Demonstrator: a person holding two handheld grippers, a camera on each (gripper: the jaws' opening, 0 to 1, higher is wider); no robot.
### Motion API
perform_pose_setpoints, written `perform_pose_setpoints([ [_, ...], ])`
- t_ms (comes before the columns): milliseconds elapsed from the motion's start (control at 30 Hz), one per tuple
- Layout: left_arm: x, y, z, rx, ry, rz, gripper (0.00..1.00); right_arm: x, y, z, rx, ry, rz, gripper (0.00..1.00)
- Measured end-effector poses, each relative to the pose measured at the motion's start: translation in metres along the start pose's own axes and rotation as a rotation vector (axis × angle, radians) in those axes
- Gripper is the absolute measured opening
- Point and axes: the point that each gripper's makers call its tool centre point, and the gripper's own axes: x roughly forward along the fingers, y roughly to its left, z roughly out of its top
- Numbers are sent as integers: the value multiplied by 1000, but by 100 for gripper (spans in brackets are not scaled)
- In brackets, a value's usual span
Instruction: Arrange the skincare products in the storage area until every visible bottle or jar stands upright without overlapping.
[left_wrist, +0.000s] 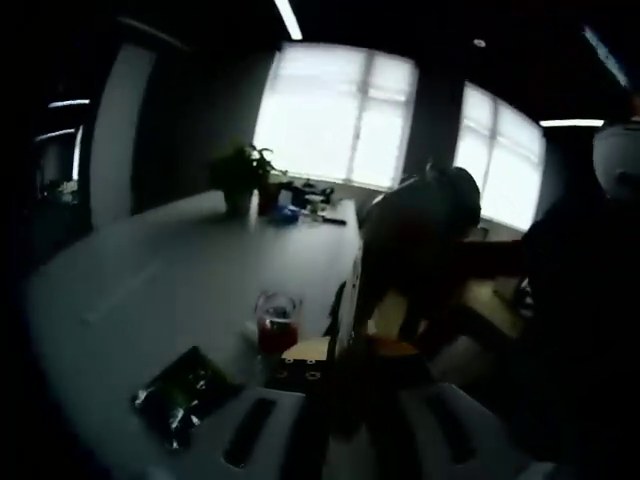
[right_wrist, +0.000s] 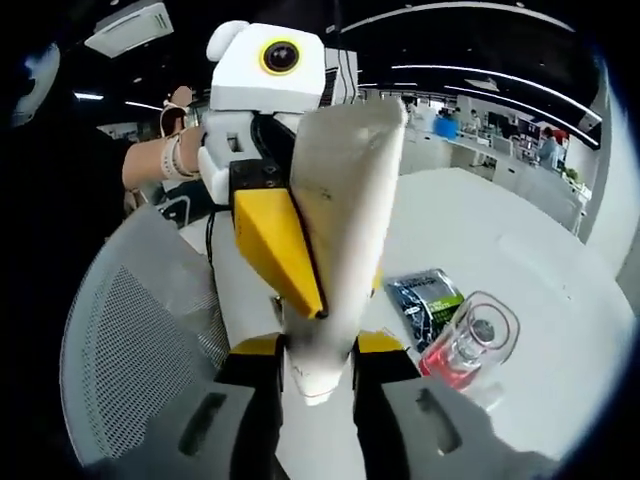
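Left gripper view dim, backlit by glaring windows, right gripper view bright, edges warped

White tube between both claws

One white tube, one clear bottle, one dark packet, one potted plant.

A grey tabletop is stretching toward bright windows, and a potted plant is standing at its far end beside some small clutter. A dark foil packet is lying flat near the close edge. In the right gripper view the white tabletop is carrying that packet, while a grey mesh chair back is curving at the left. Ceiling light strips are glowing over a distant office.
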Motion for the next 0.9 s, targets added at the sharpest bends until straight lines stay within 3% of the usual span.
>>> perform_pose_setpoints([
  [200,0,7,-10,-6,25,18,5,-10,-7,-5,-1,41,-28,23],
  [600,12,16,-27,-12,70,68,6,-33,-23,9,-25,80,-68,21],
  [700,14,20,-32,-14,79,88,6,-34,-22,14,-19,54,-44,21],
  [900,15,27,-39,-21,95,121,6,-29,-21,15,-53,77,-40,21],
])
